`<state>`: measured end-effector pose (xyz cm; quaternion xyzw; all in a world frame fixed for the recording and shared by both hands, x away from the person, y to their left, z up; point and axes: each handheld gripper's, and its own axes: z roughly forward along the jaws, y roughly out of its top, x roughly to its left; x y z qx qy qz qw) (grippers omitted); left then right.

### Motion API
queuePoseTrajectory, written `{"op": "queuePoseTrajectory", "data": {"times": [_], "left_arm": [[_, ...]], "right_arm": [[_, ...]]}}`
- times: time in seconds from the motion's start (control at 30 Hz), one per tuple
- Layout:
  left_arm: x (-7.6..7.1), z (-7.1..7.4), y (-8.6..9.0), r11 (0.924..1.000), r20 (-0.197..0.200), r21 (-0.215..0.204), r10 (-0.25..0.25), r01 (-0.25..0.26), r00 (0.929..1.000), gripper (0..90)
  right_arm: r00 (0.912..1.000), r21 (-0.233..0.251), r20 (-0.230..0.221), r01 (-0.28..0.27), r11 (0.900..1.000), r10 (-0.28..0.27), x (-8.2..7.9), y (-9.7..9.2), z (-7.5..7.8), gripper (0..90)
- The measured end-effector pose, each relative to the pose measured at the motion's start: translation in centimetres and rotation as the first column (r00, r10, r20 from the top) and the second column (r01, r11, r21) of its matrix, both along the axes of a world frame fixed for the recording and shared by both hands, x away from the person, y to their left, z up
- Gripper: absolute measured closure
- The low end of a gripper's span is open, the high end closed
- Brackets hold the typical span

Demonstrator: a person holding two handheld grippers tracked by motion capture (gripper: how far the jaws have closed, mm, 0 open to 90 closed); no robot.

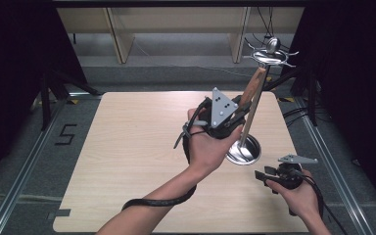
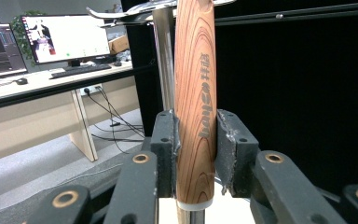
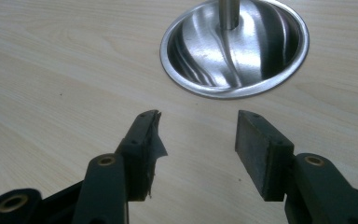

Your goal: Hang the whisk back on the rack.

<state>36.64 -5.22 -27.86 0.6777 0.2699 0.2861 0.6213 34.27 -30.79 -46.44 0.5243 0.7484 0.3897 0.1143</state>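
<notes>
**Slowly does it: hanging the wooden-handled tool on the stand**

Up high, the left gripper held a tool by its wooden handle, right beside the stand's pole. The handle's top reached the hooks. I think the tool should be lifted gently and kept straight, so it would not bump the pole.

Next, the left gripper view showed the jaws pinching the handle tight on both sides. The grip looked firm.

Last, in the right gripper view, the right gripper had its jaws spread with nothing between them, near the stand's base. It could hold that base still.
</notes>
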Motion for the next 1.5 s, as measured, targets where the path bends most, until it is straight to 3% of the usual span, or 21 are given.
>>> {"op": "queuePoseTrajectory", "data": {"times": [0.77,0.8,0.9,0.93,1.03,1.13,1.17,1.4,1.5], "left_arm": [[0.6,0.5,-0.2,0.9995,-0.008,0.012,-0.03,0.03,0.9995,69.7],[0.6,0.5,-0.2,0.9995,-0.008,0.012,-0.03,0.03,0.9995,69.7],[0.7,0.6,-0.2,0.9994,-0.012,0.011,-0.032,0.033,0.9994,69.7],[0.8,0.7,-0.2,0.9994,-0.012,0.009,-0.033,0.034,0.9994,69.7],[0.8,0.7,-0.3,0.9993,-0.013,0.009,-0.036,0.036,0.9993,69.8],[0.9,0.7,-0.4,0.999,-0.016,0.01,-0.044,0.044,0.9989,69.7],[1.0,0.6,-0.5,0.999,-0.018,0.008,-0.044,0.044,0.9989,69.7],[1.3,0.7,-0.6,0.9989,-0.027,0.001,-0.046,0.046,0.9986,69.8],[1.5,0.7,-0.6,0.9989,-0.027,0.004,-0.047,0.047,0.9985,69.8]], "right_arm": [[1.0,0.016,0.0,-0.001,0.9999,0.001,0.0,0.1,-0.1,50.0],[0.9995,-0.023,0.024,-0.02,0.9995,0.02,0.2,-0.2,-0.1,50.0],[0.9995,-0.023,0.024,-0.02,0.9995,0.02,0.2,-0.2,-0.1,50.0],[1.0,0.012,0.006,-0.003,0.9999,0.003,0.1,0.0,-0.1,50.0],[0.9998,-0.006,0.017,-0.006,1.0,0.006,0.1,-0.1,-0.1,50.0],[1.0,0.01,0.006,-0.002,0.9999,0.002,0.1,0.0,-0.1,50.0],[0.9995,-0.032,0.026,-0.013,0.9994,0.014,0.2,-0.2,0.0,50.0],[0.9995,0.0,0.019,-0.026,0.9997,0.026,0.2,-0.2,-0.2,50.0],[0.9995,-0.03,0.026,-0.015,0.9994,0.016,0.2,-0.2,0.0,50.0]]}}
